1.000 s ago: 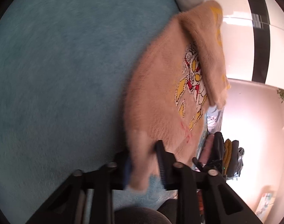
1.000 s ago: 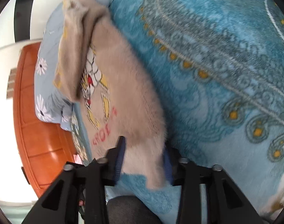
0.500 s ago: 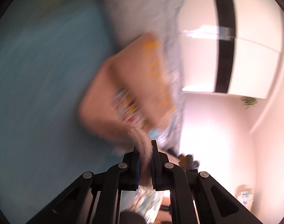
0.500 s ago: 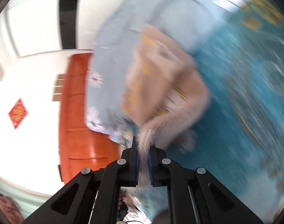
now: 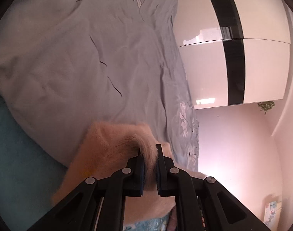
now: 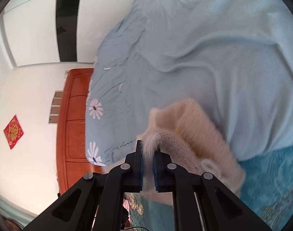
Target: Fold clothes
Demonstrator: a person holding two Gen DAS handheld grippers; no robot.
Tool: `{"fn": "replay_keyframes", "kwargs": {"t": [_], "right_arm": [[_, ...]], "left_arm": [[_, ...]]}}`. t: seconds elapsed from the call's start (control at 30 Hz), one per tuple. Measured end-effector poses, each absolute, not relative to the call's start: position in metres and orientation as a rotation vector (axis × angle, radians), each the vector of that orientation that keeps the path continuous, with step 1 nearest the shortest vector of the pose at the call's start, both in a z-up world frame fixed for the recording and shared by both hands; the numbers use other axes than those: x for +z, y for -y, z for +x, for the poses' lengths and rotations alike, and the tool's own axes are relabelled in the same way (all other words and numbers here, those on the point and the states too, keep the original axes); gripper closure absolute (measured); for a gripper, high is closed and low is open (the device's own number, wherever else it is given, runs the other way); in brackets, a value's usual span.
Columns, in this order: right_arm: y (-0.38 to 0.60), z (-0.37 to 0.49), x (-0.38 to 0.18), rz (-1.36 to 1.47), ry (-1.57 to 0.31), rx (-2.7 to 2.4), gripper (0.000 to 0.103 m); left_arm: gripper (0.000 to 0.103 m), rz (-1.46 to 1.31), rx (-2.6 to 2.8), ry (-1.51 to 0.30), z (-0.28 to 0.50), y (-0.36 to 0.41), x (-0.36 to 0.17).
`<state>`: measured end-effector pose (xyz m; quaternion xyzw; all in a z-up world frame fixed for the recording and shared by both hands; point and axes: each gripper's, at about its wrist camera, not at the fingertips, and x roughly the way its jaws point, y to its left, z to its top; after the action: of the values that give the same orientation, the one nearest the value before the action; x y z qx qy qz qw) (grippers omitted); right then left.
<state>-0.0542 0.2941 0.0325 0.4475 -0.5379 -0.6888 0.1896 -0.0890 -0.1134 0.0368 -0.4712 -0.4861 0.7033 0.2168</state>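
Observation:
A fuzzy beige sweater point(image 5: 108, 150) lies bunched on the bed just in front of both grippers. My left gripper point(image 5: 150, 154) is shut on a fold of its edge. In the right wrist view the same sweater point(image 6: 187, 134) shows a bit of yellow print, and my right gripper point(image 6: 147, 150) is shut on another fold of its edge. Most of the sweater's body hangs below the fingers and is hidden.
A pale blue duvet point(image 5: 88, 57) with flower print covers the bed beyond the sweater. A teal blanket point(image 6: 271, 173) lies under it. A white and black wardrobe point(image 5: 233, 57) stands behind. A red-brown wooden headboard point(image 6: 73, 125) is at the left.
Both grippers closed on the sweater's edge and carried it forward over itself toward the duvet. The printed front, visible before, is now folded under and out of sight.

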Motion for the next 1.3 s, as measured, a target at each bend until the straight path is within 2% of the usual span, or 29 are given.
{"fn": "replay_keyframes", "kwargs": {"t": [0.2, 0.27, 0.33, 0.37, 0.4, 0.43, 0.47, 0.6, 0.63, 0.7, 0.73, 0.77, 0.97, 1.13, 1.3], "right_arm": [[-0.291, -0.070, 0.019, 1.269, 1.488, -1.965, 0.091], [-0.291, -0.069, 0.022, 1.262, 1.451, -1.983, 0.083], [-0.293, -0.066, 0.029, 1.246, 1.413, -2.000, 0.073], [-0.293, -0.066, 0.034, 1.228, 1.396, -2.010, 0.063], [-0.294, -0.065, 0.039, 1.209, 1.380, -2.020, 0.056], [-0.293, -0.065, 0.043, 1.197, 1.364, -2.037, 0.048], [-0.293, -0.065, 0.048, 1.186, 1.349, -2.054, 0.047], [-0.295, -0.057, 0.068, 1.162, 1.263, -2.131, 0.045], [-0.298, -0.050, 0.071, 1.146, 1.244, -2.153, 0.043], [-0.305, -0.032, 0.074, 1.130, 1.200, -2.202, 0.036], [-0.308, -0.024, 0.069, 1.145, 1.181, -2.219, 0.027], [-0.311, -0.015, 0.064, 1.160, 1.161, -2.234, 0.024], [-0.307, 0.006, 0.007, 1.332, 1.125, -2.155, 0.021], [-0.285, -0.013, -0.012, 1.309, 1.086, -2.085, 0.018], [-0.275, -0.031, -0.022, 1.320, 1.070, -2.060, 0.014]], "left_arm": [[0.089, -1.267, 1.951, 1.392, -0.098, 0.109, 0.021], [0.085, -1.251, 1.946, 1.381, -0.096, 0.111, 0.026], [0.069, -1.235, 1.940, 1.370, -0.095, 0.112, 0.031], [0.063, -1.213, 1.937, 1.363, -0.093, 0.111, 0.037], [0.051, -1.194, 1.945, 1.348, -0.091, 0.113, 0.044], [0.044, -1.180, 1.969, 1.327, -0.089, 0.113, 0.051], [0.042, -1.165, 1.993, 1.304, -0.086, 0.114, 0.058], [0.040, -1.179, 2.122, 1.190, -0.072, 0.121, 0.075], [0.037, -1.184, 2.154, 1.157, -0.067, 0.123, 0.078], [0.032, -1.239, 2.229, 1.049, -0.054, 0.126, 0.074], [0.032, -1.278, 2.231, 1.013, -0.049, 0.127, 0.066], [0.031, -1.317, 2.233, 0.976, -0.043, 0.129, 0.058], [0.028, -1.412, 2.114, 0.987, -0.034, 0.125, 0.013], [0.020, -1.405, 2.015, 1.018, -0.041, 0.117, -0.013], [0.019, -1.388, 1.934, 1.049, -0.052, 0.111, -0.029]]}}
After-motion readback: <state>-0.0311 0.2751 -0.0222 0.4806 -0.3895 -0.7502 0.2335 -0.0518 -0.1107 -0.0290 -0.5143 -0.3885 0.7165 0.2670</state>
